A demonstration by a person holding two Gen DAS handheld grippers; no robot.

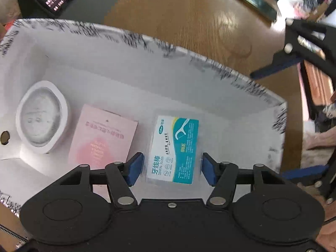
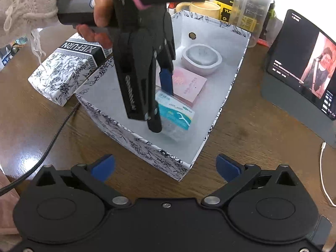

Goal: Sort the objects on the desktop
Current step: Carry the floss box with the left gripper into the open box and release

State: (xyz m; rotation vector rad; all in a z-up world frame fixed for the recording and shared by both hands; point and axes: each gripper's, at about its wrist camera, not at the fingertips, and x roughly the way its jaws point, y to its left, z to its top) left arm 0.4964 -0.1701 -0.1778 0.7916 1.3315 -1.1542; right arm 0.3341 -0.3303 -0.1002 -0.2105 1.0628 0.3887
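left wrist: close, looking down into box [image 1: 279,113] | right wrist: farther back, facing box [image 2: 147,147] | shared: box interior

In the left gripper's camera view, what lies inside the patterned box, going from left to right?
White round dish → pink card packet → dental floss pick box, sitting between the left gripper fingers.

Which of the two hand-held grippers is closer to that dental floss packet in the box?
The left. The left hand-held gripper is down inside the box, its fingers open on either side of the floss packet. The right hand-held gripper is outside the box, open above the table.
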